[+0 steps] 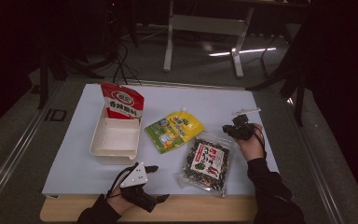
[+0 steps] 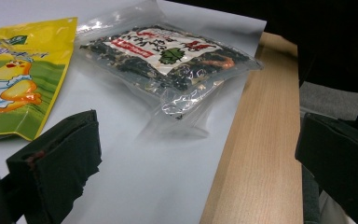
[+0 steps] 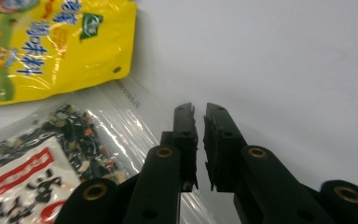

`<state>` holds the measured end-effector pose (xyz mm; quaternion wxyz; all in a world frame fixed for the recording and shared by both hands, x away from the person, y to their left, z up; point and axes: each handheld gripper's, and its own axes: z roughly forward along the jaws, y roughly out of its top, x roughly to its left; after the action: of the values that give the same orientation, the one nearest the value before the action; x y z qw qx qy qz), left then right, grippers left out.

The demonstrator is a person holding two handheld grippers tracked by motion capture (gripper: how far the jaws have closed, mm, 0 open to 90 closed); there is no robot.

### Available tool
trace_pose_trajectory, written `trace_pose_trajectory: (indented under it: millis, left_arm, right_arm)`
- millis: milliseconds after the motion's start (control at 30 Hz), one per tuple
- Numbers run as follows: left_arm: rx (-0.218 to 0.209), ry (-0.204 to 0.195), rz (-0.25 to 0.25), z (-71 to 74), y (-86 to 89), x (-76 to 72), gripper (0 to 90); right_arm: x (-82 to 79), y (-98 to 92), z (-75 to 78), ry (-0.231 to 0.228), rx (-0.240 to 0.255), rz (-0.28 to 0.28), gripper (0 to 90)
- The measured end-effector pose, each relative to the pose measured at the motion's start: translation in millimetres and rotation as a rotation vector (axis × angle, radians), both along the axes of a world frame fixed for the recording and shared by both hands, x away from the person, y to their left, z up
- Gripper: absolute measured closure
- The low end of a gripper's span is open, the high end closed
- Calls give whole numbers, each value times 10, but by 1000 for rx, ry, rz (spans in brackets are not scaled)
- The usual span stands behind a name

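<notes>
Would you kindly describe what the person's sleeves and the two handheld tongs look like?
Both sleeves are dark. The left tongs are black, topped by a grey three-cornered plate, with a black cable. The right tongs are black too; their jaws carry dark, frayed pads and arms with brass-coloured rivets.

I could read little for certain; the red pouch (image 1: 122, 101) standing at the far end of the white tray (image 1: 115, 150) carried a white oval badge and a band of dark Chinese characters, too small for me to make out; the yellow pouch (image 1: 174, 130) bore blue Chinese characters down its front beside a small green emblem, sharpest in my right gripper view, though I could not read them surely; the clear seaweed packet (image 1: 206, 163) had a white label with large black brush characters, a red strip of white lettering and a green leaf mark; no numbers were legible anywhere.
</notes>
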<state>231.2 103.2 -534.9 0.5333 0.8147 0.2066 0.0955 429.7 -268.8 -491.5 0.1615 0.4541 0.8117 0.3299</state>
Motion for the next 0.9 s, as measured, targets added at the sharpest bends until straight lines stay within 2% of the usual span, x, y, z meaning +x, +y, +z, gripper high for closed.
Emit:
trace_pose_trajectory:
  millis: [200, 367, 433, 633, 733, 800, 900]
  left_arm:
    - [0, 1, 1, 1, -2, 3, 12]
    - [-1, 2, 1, 2, -3, 3, 12]
    - [0, 2, 1, 2, -4, 5, 12]
    - [2, 3, -1, -6, -9, 11, 12]
    - [2, 5, -1, -9, -11, 15, 12]
    - [0, 8, 0, -11, -10, 18, 12]
    - [-2, 9, 2, -11, -6, 25, 12]
  right_arm:
    - [-169, -99, 153, -27, 12, 29, 782]
    - [-275, -233, 207, -40, 12, 38, 722]
    - [-302, -302, 214, -31, 21, 35, 698]
    - [-344, -439, 142, 8, 26, 46, 612]
    - [-333, -495, 79, 28, 44, 39, 580]
    - [-316, -518, 33, 29, 29, 34, 569]
    - [-262, -552, -36, 53, 25, 28, 557]
